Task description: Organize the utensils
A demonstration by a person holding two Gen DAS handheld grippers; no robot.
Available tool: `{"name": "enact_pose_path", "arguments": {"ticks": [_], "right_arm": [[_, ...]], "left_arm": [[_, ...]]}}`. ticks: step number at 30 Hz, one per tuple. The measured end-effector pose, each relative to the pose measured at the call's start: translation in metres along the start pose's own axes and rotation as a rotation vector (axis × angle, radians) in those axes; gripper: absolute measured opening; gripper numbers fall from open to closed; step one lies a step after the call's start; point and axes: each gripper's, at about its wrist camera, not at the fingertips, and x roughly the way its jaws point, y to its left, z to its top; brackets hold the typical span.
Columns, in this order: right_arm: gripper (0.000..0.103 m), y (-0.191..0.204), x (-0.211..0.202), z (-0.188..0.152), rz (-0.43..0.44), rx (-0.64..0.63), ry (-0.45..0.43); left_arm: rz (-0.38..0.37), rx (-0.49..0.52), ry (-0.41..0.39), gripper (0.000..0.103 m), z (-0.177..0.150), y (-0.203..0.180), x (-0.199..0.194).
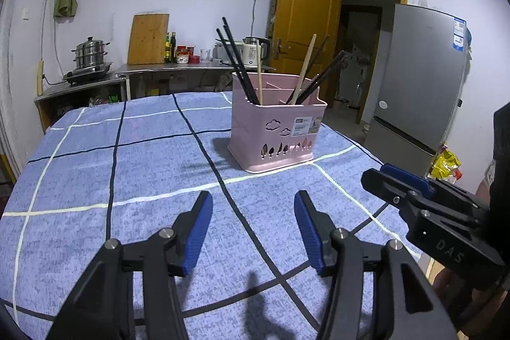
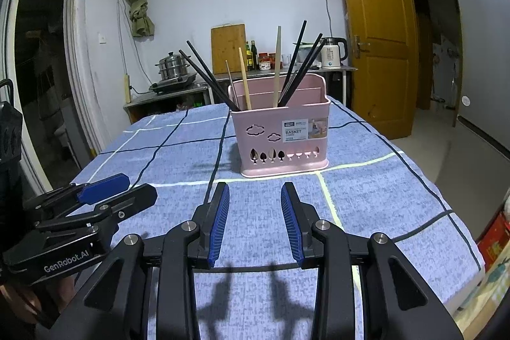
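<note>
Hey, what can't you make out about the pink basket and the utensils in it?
- Utensil lower ends: both views, hidden by the pink basket walls.
- Basket's back compartments: both views, front wall blocks them.
- Label small print: left wrist view, too small.
- Black chopsticks count: overlapping, uncertain.

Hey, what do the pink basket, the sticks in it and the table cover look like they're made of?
Pink basket: likely moulded plastic, smooth matte, with cut-out clouds and a printed label.
Black chopsticks: uniform dark finish, possibly plastic or lacquered wood.
Pale chopsticks: look like bare wood or bamboo.
Table cover: woven fabric, mottled blue, with a lined check.
</note>
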Motion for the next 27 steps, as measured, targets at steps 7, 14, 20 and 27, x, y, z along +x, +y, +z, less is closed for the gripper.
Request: {"name": "enact_pose_path", "arguments": {"ticks": [7,14,20,27], "right_arm": [[0.035,0.0017,-0.0017,-0.0003,-0.005,0.004,0.008],[0.035,0.0037,-0.0040,-0.0007,-0.010,-0.002,0.002],[0.035,0.0035,-0.0042,-0.0007,-0.012,-0.001,0.003],[0.035,0.0038,-0.0044,-0.0010,-0.014,-0.001,0.005]], "left_arm": [[0.011,-0.015,-0.005,0.057,0.0003,0.0032,-0.0031],[0.021,-0.024,-0.015,0.059,0.0001,0.0033,-0.0052],[0.029,-0.030,-0.020,0.062,-0.0004,0.0049,-0.0071],[0.034,-0.022,-0.021,0.063,-0.0008,0.0033,-0.0079]]}}
